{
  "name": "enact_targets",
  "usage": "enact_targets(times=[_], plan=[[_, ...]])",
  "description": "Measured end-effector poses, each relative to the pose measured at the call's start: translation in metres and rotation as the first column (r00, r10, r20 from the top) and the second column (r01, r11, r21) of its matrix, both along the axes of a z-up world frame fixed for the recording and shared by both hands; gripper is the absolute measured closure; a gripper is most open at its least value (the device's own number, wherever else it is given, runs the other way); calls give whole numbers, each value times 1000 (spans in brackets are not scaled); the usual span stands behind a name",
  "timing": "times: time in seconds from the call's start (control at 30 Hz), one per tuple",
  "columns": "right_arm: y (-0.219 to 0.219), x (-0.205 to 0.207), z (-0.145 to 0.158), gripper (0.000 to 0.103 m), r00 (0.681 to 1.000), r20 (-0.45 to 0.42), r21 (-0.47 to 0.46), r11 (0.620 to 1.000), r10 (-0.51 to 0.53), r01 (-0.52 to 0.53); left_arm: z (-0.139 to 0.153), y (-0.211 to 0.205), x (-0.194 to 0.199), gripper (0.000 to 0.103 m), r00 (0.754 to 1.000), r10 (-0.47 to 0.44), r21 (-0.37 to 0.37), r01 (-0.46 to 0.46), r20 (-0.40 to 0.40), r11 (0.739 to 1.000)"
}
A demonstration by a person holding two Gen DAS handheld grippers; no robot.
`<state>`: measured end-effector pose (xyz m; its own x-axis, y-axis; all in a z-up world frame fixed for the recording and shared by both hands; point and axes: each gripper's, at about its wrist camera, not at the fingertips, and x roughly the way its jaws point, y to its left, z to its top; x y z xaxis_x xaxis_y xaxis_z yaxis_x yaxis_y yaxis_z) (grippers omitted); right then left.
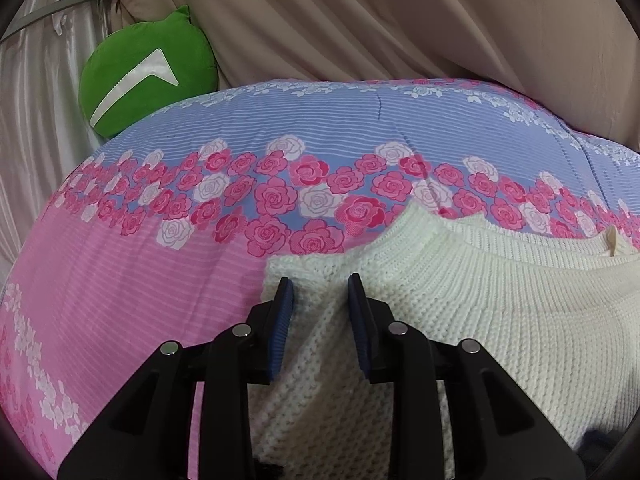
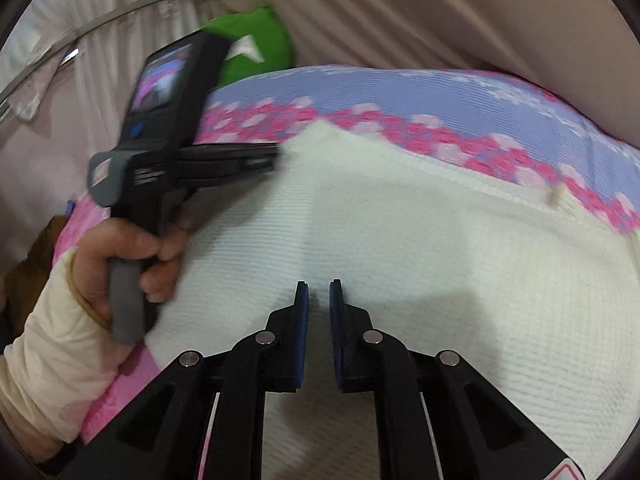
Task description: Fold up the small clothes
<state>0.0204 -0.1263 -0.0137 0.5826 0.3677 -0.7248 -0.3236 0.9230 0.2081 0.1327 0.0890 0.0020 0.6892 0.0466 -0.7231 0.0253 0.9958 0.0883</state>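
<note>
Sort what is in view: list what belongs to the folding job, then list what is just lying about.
Job:
white knit sweater
left gripper, closed on a fold of the sweater
right gripper, nothing between its pads

Lying about:
green cushion
floral bedspread
beige curtain

Sweater (image 1: 480,312) on bedspread (image 1: 140,280), right of centre; cushion (image 1: 148,68) behind, far left.

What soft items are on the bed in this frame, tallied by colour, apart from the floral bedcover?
White: 1, the knit sweater, a fold of it pinched in the left gripper.
Green: 1, the cushion at the bed's far edge.
Total: 2.
</note>
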Motion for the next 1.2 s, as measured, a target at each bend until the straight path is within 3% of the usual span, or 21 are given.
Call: enact_targets(times=[0.1,0.27,0.3,0.37,0.4,0.43,0.5,0.6,0.63,0.67,0.7,0.73,0.77,0.83,0.9,1.0,1.1,1.2], plan=[[-75,-12,-7,103,983,-24,44,982,-183,184,0,1,0,75,1000,-3,-10,3,0,1000],[-175,-47,-4,102,894,-30,81,890,-447,448,0,1,0,74,1000,-4,-11,4,1,1000],[-184,-50,0,92,879,-12,70,876,-477,476,0,0,0,73,1000,-4,-10,4,1,1000],[-199,-51,11,91,863,6,116,857,-506,502,1,1,-1,69,1000,-5,-19,5,1,1000],[-203,-48,16,83,857,9,136,850,-514,509,1,2,-1,63,1000,-4,-29,4,2,1000],[-205,-40,20,67,855,18,148,847,-518,510,2,4,-2,58,1000,4,-42,-4,3,999],[-205,-20,21,45,864,13,147,856,-503,496,2,9,-1,34,1000,15,-76,-16,-9,997],[-196,19,8,41,880,-41,94,875,-473,474,-3,18,3,34,998,5,-159,-14,-56,987],[-192,31,0,47,880,-53,52,878,-473,475,-3,20,3,35,998,5,-173,-15,-56,985],[-187,34,-3,59,881,-56,34,881,-469,471,-2,20,2,43,999,5,-175,-14,-49,985],[-184,36,-6,97,888,-65,38,888,-456,459,-1,20,-1,51,999,12,-167,-17,-31,986],[-185,33,-3,94,892,-53,78,888,-450,453,1,18,-4,56,1000,12,-153,-14,-14,988],[-187,26,2,95,890,-20,100,885,-455,455,3,16,-7,69,1000,15,-135,-15,5,991],[-194,14,15,95,874,65,106,874,-482,474,5,13,-10,77,1000,6,-118,-3,27,993],[-206,18,10,96,867,41,106,865,-497,491,3,13,-9,79,1000,3,-113,0,27,994],[-222,28,-17,97,859,-72,138,848,-506,511,3,16,-4,80,1000,3,-126,-1,16,992],[-217,19,0,97,862,-1,137,854,-507,502,2,16,-4,80,1000,8,-118,-6,15,993],[-226,29,-21,97,859,-89,164,843,-504,512,0,15,-3,79,1000,16,-108,-14,14,994]])
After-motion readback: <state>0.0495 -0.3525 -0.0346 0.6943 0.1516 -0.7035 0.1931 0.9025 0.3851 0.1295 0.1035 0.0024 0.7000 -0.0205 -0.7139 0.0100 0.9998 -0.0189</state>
